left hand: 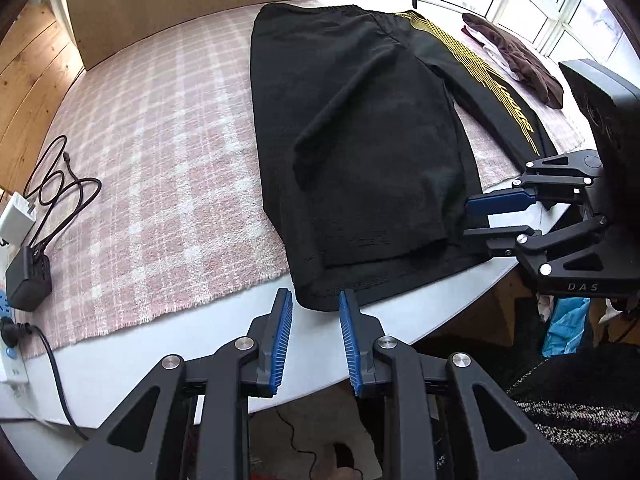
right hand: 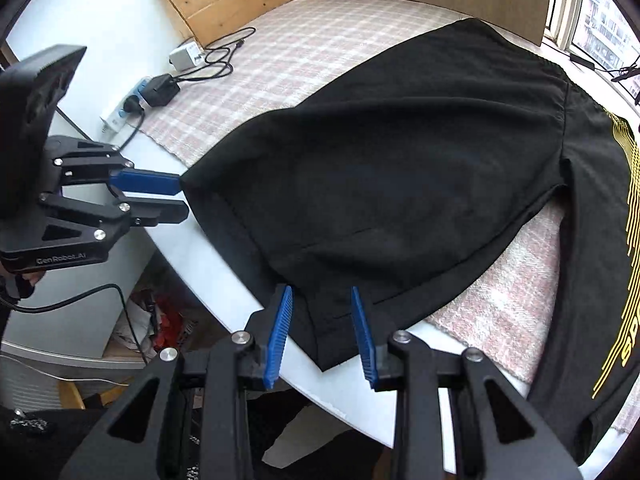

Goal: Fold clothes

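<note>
a pair of black shorts (left hand: 360, 152) with a yellow striped print down one leg lies spread on a pink checked mat (left hand: 160, 152) over a white round table (left hand: 224, 344), filling the middle of the left wrist view; the waistband sits toward the top of that frame and the hems toward the bottom. one leg is folded over the other, and the yellow-printed leg runs off to the right.

the left gripper (left hand: 314, 300) stands at the bottom centre of its own view, its blue pads spread apart, the tips just short of the near hem corner and holding nothing. in the right wrist view it enters from the left edge, pointing at the hem's left corner.

the right gripper (right hand: 322, 294) is at the bottom centre of its own view, blue pads spread to either side of the hem edge, the cloth between them but not pinched. in the left wrist view it reaches in from the right edge to the hem's right corner.

a brown garment (left hand: 516, 56) lies at the upper right of the left view. a black charger (left hand: 28, 276) with a coiled cable and a white power strip (right hand: 120, 114) sit at the mat's edge.
</note>
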`<state>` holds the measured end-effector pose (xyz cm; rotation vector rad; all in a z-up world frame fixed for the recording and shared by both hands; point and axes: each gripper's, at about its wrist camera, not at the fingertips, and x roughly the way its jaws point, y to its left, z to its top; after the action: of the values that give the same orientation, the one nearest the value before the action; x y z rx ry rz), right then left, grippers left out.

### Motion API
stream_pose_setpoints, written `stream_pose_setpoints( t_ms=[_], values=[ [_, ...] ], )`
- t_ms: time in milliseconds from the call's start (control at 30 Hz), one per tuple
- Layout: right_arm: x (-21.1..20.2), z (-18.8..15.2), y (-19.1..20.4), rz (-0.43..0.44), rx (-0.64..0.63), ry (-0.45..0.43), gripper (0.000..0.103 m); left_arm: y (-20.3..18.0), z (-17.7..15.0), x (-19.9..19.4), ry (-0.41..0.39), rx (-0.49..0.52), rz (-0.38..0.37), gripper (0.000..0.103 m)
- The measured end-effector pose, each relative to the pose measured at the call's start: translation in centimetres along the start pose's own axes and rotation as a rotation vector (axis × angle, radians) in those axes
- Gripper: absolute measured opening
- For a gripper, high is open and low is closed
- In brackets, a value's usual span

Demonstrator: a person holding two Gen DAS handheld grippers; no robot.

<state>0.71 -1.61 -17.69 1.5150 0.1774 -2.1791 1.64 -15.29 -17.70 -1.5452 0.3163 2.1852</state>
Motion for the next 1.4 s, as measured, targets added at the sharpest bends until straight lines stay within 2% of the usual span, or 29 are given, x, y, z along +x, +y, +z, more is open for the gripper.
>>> stream_pose_setpoints(
  t_ms=[167, 367, 433, 467, 500, 567, 833, 967, 1067, 1167, 1233, 1300, 1367, 1400],
  values=[
    [1.0, -0.3, 1.1, -0.078, -0.039, 0.015, 0.031, 0.3, 0.2, 0.0, -0.002, 0.013, 0.003, 0.023],
    [1.2, -0.2, 1.1, -0.081, -0.036, 0.006, 0.029, 0.9, 0.5, 0.4, 0.0, 0.021, 0.008, 0.023],
    [1.1, -0.2, 1.0, -0.102, -0.035, -0.002, 0.013, 1.2, 0.6, 0.6, 0.002, 0.016, -0.001, 0.023],
    [1.1, -0.3, 0.8, -0.096, -0.029, -0.005, 0.009, 1.5, 0.6, 0.6, 0.003, 0.012, -0.003, 0.018],
    [1.0, -0.4, 0.5, -0.08, -0.009, -0.005, 0.006, 1.7, 0.6, 0.7, 0.003, 0.008, -0.004, 0.007],
    [0.8, -0.6, 0.0, -0.076, 0.014, -0.01, 0.005, 2.1, 0.5, 0.8, 0.005, 0.003, -0.009, 0.001],
    [-3.0, -1.7, -1.5, -0.038, 0.117, -0.088, 0.003, 2.2, -0.3, -0.7, -0.006, 0.035, -0.028, 0.001],
    [-3.9, -2.8, -2.1, -0.061, 0.137, -0.066, 0.003, 1.0, 0.0, -0.8, -0.011, 0.086, 0.015, 0.001],
    [-5.2, -4.4, -3.2, -0.02, 0.203, -0.091, 0.003, 0.2, -0.2, -0.1, 0.012, 0.122, 0.002, 0.001],
    [-4.4, -5.0, -3.9, 0.014, 0.227, -0.003, 0.006, -0.2, -0.8, 0.9, 0.063, 0.165, 0.019, 0.002],
    [-3.9, -5.3, -4.3, 0.037, 0.243, 0.054, 0.006, 0.0, -1.2, 0.2, 0.062, 0.164, 0.024, 0.005],
    [-6.4, -5.0, -5.7, 0.089, 0.287, -0.011, 0.006, 0.3, -1.3, -0.7, 0.052, 0.151, 0.031, 0.005],
    [-9.5, -4.7, -9.1, 0.116, 0.378, -0.092, 0.009, -0.1, -0.9, -1.6, 0.018, 0.139, 0.028, 0.005],
    [-11.1, -4.5, -11.0, 0.102, 0.423, -0.138, 0.014, -0.5, -0.5, -2.1, 0.002, 0.136, 0.016, 0.005]
  ],
)
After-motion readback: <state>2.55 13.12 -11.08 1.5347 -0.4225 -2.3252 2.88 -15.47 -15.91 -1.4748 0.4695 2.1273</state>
